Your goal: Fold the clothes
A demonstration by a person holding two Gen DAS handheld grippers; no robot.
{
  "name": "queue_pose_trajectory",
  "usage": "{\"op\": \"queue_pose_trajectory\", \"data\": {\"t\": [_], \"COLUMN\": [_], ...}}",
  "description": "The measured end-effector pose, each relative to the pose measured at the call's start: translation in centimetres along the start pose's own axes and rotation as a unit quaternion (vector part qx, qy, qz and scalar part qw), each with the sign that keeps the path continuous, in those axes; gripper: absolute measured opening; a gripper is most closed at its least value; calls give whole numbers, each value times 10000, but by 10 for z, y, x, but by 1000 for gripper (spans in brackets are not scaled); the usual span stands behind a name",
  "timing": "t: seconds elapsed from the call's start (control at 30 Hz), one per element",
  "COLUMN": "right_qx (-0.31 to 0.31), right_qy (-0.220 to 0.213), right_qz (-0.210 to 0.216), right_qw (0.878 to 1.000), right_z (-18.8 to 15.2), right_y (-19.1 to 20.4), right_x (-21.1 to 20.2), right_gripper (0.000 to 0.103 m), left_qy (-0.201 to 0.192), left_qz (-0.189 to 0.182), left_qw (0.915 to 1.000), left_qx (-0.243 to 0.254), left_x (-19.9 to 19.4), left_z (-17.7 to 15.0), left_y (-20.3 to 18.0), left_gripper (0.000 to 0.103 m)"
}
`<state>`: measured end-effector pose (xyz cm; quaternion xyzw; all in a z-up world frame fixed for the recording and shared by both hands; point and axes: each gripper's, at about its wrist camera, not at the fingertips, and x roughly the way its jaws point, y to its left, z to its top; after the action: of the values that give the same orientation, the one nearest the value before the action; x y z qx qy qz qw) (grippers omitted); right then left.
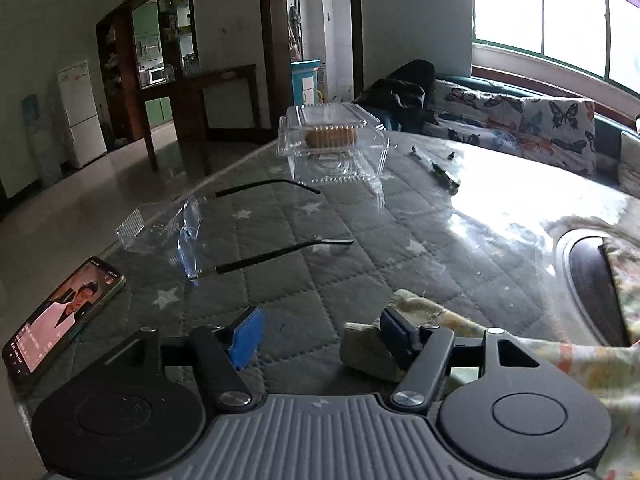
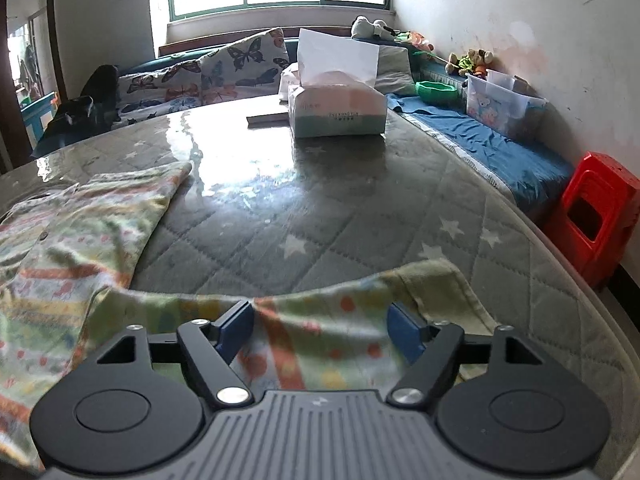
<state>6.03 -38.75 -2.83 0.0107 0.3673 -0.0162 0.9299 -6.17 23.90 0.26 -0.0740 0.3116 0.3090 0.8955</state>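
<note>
— Left view?
— My left tool point(image 1: 320, 340) stood spread, one pad against the garment point(image 1: 540, 360), soft printed cotton, at the desk's point(image 1: 320, 216) near edge. Glasses point(image 1: 188, 232) and a phone point(image 1: 60, 320) lay beside.
— Right view?
— My right tool point(image 2: 322, 332) gaped over a sleeve point(image 2: 320, 320), gripping nothing. I judged a pinch came next.

Phone point(image 1: 60, 322), glasses point(image 1: 188, 232), tissue box point(image 2: 338, 110)
</note>
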Motion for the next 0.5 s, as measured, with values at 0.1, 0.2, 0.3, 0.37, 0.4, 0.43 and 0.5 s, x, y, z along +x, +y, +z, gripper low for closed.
{"op": "queue_pose_trajectory", "data": {"t": [0.1, 0.2, 0.3, 0.37, 0.4, 0.43, 0.5], "right_qx": [1, 33, 108, 134, 140, 156, 188], "right_qy": [57, 88, 132, 163, 180, 196, 220], "right_qz": [-8, 37, 26, 22, 11, 3, -8], "right_qw": [10000, 9999, 9999, 9998, 9997, 9997, 9996], "right_z": [4, -2, -11, -14, -16, -17, -17], "right_y": [2, 4, 2, -1, -2, -4, -7], "right_x": [1, -7, -17, -22, -24, -26, -27], "right_gripper": [76, 76, 76, 76, 76, 76, 77], "left_qy": [0, 99, 182, 216, 233, 250, 284], "left_qz": [-167, -357, -491, -556, -588, -620, -684], "left_qw": [9995, 9982, 9962, 9941, 9929, 9916, 9886], "left_qx": [264, 479, 697, 902, 1005, 1107, 1312], "left_x": [-5, -1, 6, 12, 15, 18, 23], "left_z": [2, 2, 2, 1, 1, 1, 0], "left_y": [-10, -21, -31, -37, -40, -43, -49], "left_gripper": [67, 49, 43, 38, 38, 38, 38]}}
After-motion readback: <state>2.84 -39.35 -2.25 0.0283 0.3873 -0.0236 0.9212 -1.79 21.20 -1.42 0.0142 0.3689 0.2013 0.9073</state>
